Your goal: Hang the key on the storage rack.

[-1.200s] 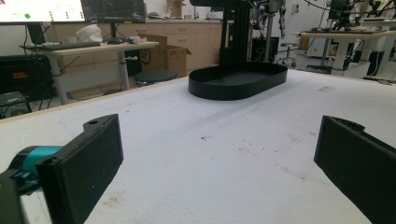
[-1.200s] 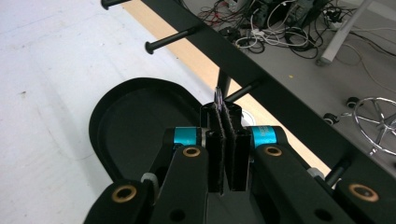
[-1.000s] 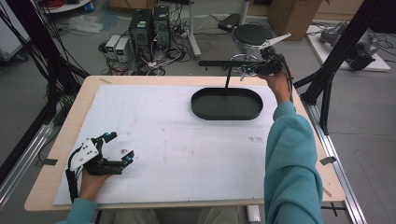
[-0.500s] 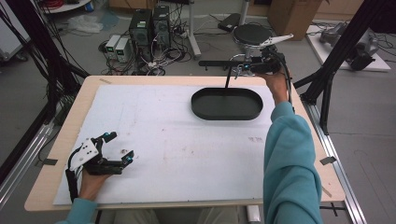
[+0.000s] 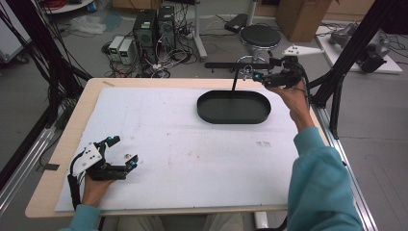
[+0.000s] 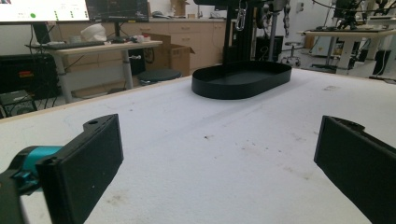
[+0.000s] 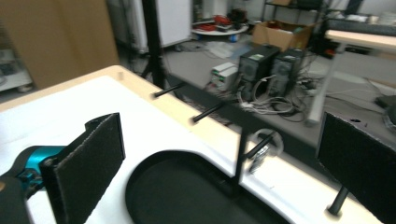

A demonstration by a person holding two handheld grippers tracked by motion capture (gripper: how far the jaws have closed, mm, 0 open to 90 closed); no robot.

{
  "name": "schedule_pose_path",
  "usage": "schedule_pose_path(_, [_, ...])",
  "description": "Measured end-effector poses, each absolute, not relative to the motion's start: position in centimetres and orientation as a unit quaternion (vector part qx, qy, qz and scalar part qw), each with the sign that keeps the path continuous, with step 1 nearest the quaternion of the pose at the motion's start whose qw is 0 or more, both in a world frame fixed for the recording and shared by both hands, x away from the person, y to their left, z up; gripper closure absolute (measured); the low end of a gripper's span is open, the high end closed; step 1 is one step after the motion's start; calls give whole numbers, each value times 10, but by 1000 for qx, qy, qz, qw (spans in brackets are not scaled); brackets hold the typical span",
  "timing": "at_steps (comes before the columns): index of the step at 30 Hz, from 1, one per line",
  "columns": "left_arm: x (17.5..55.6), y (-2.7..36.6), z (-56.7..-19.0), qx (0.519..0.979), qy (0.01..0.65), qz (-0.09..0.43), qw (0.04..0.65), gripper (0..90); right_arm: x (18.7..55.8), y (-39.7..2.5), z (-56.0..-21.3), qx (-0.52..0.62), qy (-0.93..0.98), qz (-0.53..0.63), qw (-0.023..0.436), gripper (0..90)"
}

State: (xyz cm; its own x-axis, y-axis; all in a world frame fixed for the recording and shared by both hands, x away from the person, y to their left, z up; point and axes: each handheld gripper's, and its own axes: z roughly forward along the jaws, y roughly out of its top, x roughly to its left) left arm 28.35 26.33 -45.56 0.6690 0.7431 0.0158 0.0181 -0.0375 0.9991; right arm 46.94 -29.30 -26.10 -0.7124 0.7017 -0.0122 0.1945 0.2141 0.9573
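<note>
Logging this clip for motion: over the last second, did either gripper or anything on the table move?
Almost nothing changed. The right gripper stays raised at the stand's crossbar above the black oval tray, shifting only slightly; its jaws stand open and empty. The left gripper rests open on the white table surface, as before. The tray, the stand and the ring hanging on a peg kept their places.

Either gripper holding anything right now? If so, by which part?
Nothing is held. The left gripper rests on the white table, jaws wide apart. The right gripper is open beside the rack above the black tray, with a carabiner on a peg between its jaws, ungripped.
</note>
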Motion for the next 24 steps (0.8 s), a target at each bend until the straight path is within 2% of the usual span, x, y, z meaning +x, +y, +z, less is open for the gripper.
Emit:
schedule_pose_path(5, [283, 263, -455, 660, 291, 289, 629, 17, 433, -304, -277, 277, 739, 570, 231, 7])
schedule_pose_path(7, [283, 263, -455, 659, 291, 292, 629, 17, 405, -314, -298, 271, 730, 582, 236, 7])
schedule_pose_path(8, [283, 263, -455, 659, 292, 293, 628, 17, 405, -314, -298, 271, 730, 582, 236, 7])
schedule_pose_path(11, [283, 263, -455, 659, 292, 290, 629, 17, 372, -324, -328, 278, 721, 591, 234, 7])
schedule_pose_path(18, [284, 264, -456, 657, 293, 290, 631, 17, 336, -332, -371, 279, 696, 618, 239, 7])
schedule_pose_path(24, [283, 263, -455, 659, 292, 291, 629, 17, 320, -328, -410, 285, 687, 618, 255, 7])
